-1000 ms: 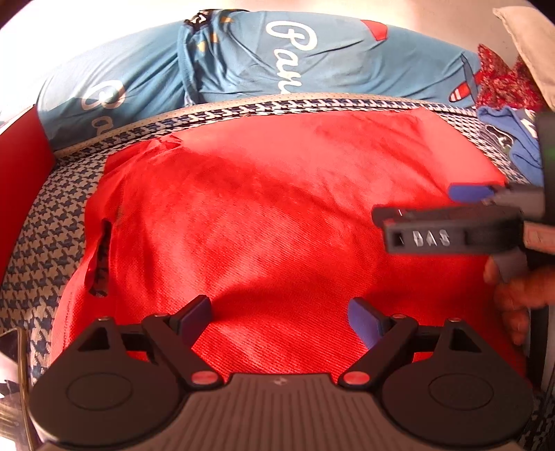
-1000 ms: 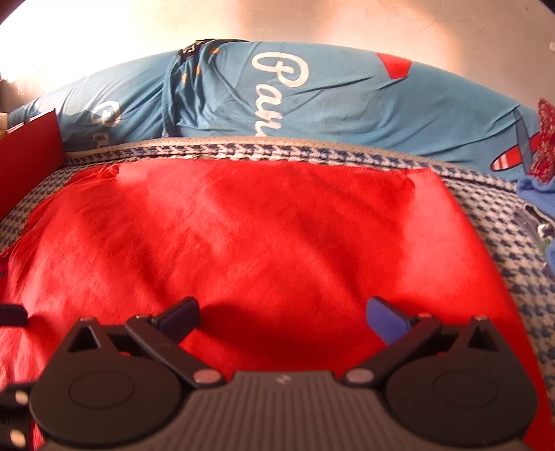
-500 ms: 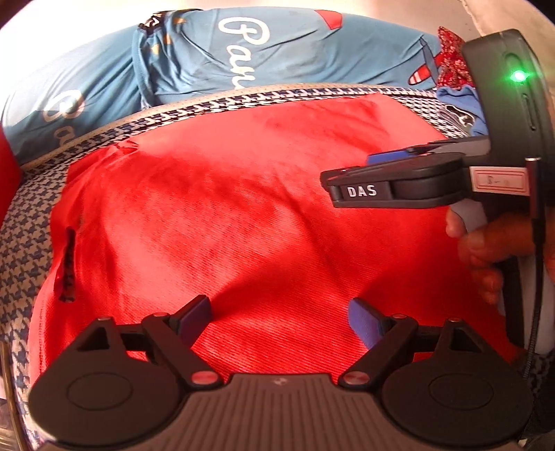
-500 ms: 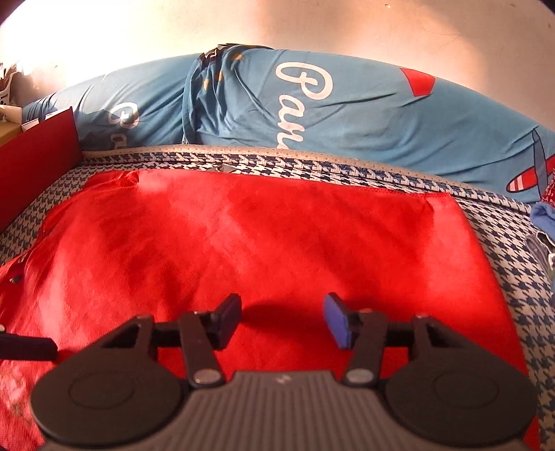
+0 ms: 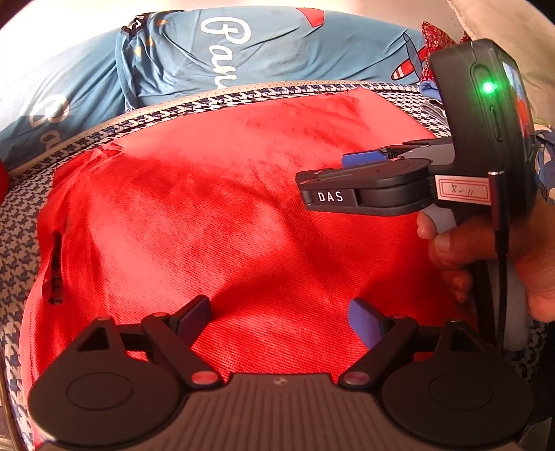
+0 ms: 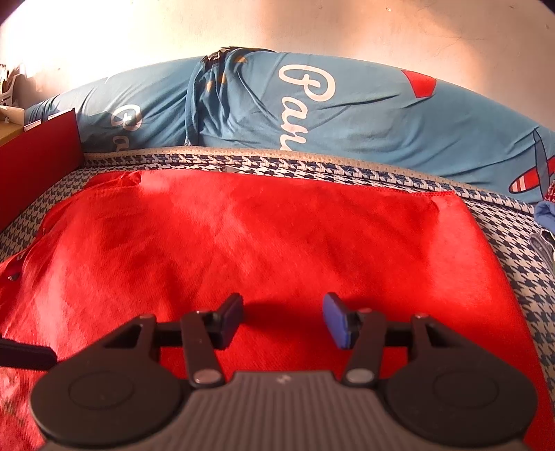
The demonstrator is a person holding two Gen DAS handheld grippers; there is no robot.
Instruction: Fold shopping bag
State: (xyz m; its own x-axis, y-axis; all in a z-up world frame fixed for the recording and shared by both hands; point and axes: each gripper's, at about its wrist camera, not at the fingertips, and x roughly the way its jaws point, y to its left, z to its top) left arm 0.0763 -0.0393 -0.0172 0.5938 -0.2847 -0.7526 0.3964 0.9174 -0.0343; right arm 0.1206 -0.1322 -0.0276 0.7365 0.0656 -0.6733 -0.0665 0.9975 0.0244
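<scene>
Houndstooth bedding [image 6: 513, 277] in blue and white covers the surface, and the red shopping bag [image 6: 277, 243] lies spread flat on it, filling most of both views.

Nearest to the right wrist camera, the right gripper [image 6: 282, 317] hovers over the bag's near part with its jaws partly apart; they have just been closing in from a much wider spread, and only the bag's flat cloth shows in the gap, with no fold pinched between the pads. The left gripper [image 5: 281, 317] also hangs over the near part of the bag, its jaws about half open and gripping nothing.

From the left wrist view, the right gripper appears side-on above the bag's right half, marked "DAS", with a green light on its body and a hand [image 5: 485, 256] wrapped around its handle at the bag's right edge.

Toward the bag's left edge a dark slit, seemingly the handle cut-out [image 5: 55, 267], shows the patterned bedding through it. A red box [image 6: 38, 163] stands left of the bag.

Beyond the bag's far edge lies a blue pillow [image 6: 347, 114] with white lettering and a small aeroplane print. Right of the bag's far corner sits a heap of crumpled blue and red cloth [image 5: 437, 38]. Behind the pillow rises a pale wall [image 6: 312, 27].
</scene>
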